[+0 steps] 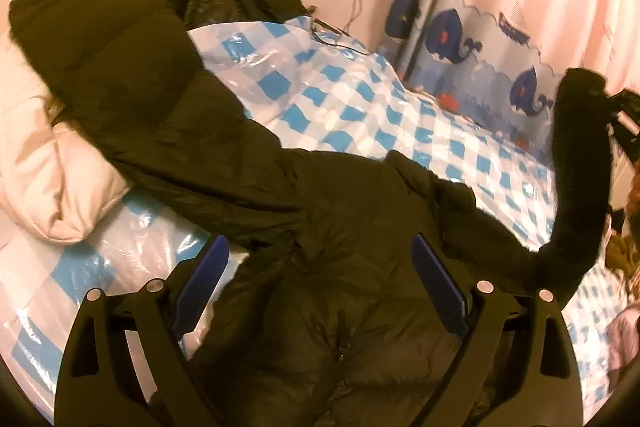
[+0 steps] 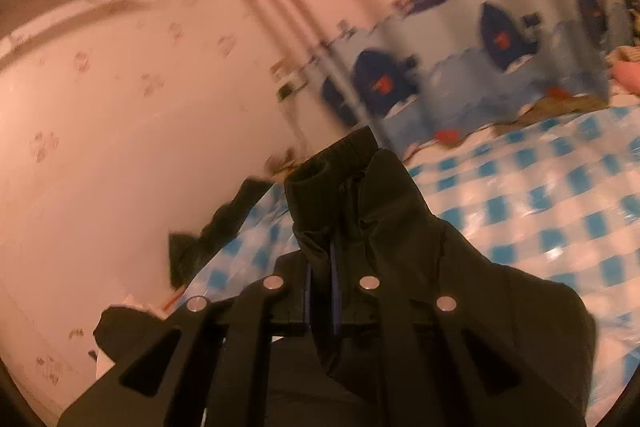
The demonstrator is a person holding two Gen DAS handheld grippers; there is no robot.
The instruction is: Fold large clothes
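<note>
Right gripper (image 2: pixel 322 291): jaws together, clamped on the sleeve (image 2: pixel 360 211) of a black padded jacket (image 1: pixel 248 155), just behind the ribbed cuff (image 2: pixel 320 171), which sticks out past the fingertips. Sleeve is lifted clear of the bed; in the left wrist view it rises as a dark column at the far right up to the right gripper at the frame edge. Left gripper (image 1: pixel 320 287): jaws apart, blue pads (image 1: pixel 440 283) well spread, nothing pinched; it hovers over the jacket body, though whether the pads brush the fabric is hard to tell from this angle. Jacket lies spread across the bed on a blue-and-white checked plastic cover (image 1: pixel 360 99), hood or upper part bunched toward a pale pillow (image 1: pixel 52 179) at left. Beyond: whale-print curtain (image 1: pixel 460 39) and a pink wall (image 2: pixel 140 147). The right view is blurred, which fits a gripper in motion. Step in hand, as judged: the sleeve fold, carrying the sleeve up and over toward the body. Next move calls for laying the sleeve flat across the jacket front without dragging the body along, then opening the right jaws; the left gripper looks placed to pin the body down or take the other sleeve. Slick cover may let the jacket slide.
</note>
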